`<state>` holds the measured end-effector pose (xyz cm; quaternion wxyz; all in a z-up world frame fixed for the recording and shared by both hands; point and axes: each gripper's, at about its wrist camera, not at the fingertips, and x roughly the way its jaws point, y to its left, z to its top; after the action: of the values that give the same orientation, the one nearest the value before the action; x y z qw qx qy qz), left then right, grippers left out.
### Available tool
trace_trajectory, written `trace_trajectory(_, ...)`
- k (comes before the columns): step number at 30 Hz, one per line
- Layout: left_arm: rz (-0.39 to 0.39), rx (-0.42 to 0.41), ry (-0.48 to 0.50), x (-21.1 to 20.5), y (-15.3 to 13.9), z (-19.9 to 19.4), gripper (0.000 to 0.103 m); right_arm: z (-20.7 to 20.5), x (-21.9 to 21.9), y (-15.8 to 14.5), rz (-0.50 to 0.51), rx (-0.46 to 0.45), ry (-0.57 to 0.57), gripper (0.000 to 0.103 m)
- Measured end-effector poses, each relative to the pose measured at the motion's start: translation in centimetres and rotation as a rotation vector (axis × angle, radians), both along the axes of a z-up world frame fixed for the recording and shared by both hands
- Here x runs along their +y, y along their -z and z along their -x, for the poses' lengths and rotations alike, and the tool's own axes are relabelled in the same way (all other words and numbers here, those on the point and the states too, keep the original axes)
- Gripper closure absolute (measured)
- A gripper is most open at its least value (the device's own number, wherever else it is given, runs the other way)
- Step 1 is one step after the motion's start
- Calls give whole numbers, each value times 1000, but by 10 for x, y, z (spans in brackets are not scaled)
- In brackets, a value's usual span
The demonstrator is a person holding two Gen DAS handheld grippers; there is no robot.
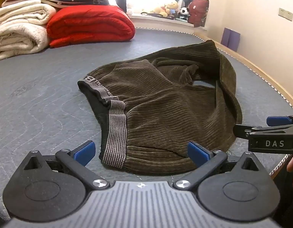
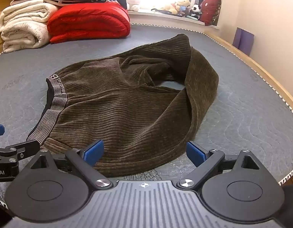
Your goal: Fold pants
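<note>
Left gripper wide apart, holding nothing, at near hem | right gripper wide too, holding nothing | brown corduroy pants crumpled on grey quilted mattress | red blanket behind

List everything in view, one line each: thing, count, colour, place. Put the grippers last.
pants: one, dark olive corduroy with a grey striped waistband, crumpled mid-bed.
bed cover: one, grey quilted, under the pants.
red quilt: one, folded, far left.
cream blankets: a folded stack, left of the quilt.
plush toys: several, mixed colours, on the window ledge.
left gripper: black with blue pads, open, at the waistband end.
right gripper: same, open, at the near edge.
</note>
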<state>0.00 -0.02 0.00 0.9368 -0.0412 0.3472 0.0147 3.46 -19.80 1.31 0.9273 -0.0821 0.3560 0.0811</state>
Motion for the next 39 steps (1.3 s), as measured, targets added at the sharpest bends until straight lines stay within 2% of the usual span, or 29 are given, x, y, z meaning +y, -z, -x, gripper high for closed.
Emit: trace_trajectory(39, 5, -22, 15, -3, -1, 1, 0, 0, 1, 0, 4, 3, -5, 9)
